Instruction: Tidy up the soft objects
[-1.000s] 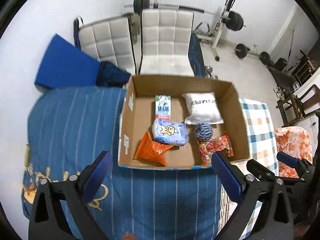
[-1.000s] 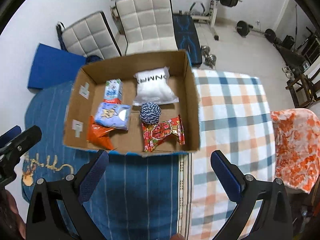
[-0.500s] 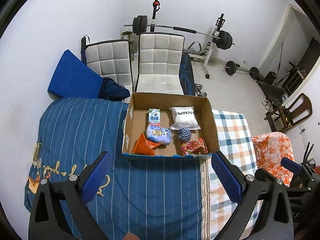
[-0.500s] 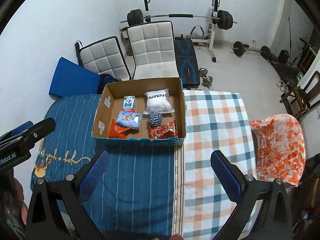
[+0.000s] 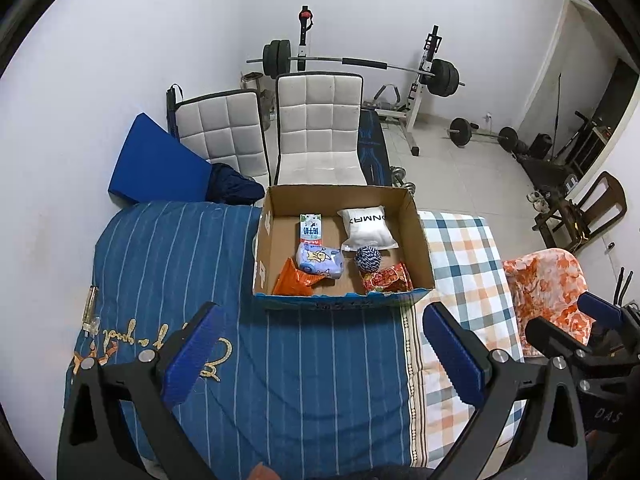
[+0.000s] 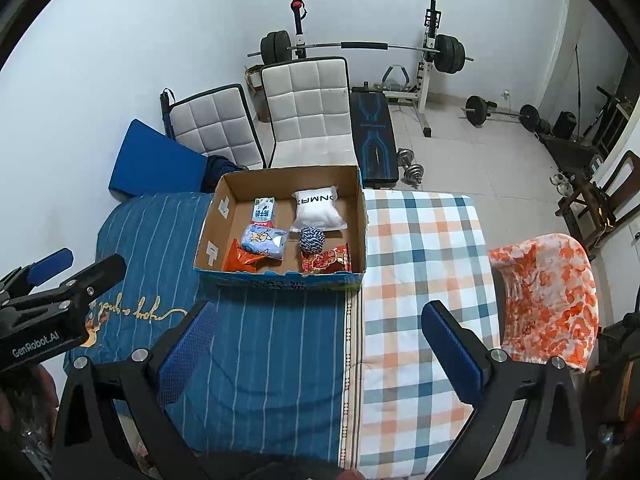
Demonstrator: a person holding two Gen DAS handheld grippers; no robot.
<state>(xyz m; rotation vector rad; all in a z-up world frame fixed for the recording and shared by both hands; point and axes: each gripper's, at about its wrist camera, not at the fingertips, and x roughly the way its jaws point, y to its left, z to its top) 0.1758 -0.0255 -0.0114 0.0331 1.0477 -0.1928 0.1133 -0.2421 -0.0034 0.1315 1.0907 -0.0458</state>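
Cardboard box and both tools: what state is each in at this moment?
Cardboard box: open-topped, six soft items inside.
Left tool: open, empty, held above the blue striped cloth.
Right tool: open, empty.
White pillow pack: lying flat at the box's back.

The box (image 5: 416, 236) is brown cardboard with a blue front edge. Inside lie a white pillow pack (image 5: 368, 226) with black letters, a blue-and-white ball (image 5: 367, 258), an orange bag (image 5: 294, 282), a red snack bag (image 5: 386, 279) and a pale blue pack (image 5: 319, 261). The blanket (image 5: 180, 264) is dark blue with thin pale stripes; the cloth (image 6: 420, 240) beside it is checked white, orange and teal
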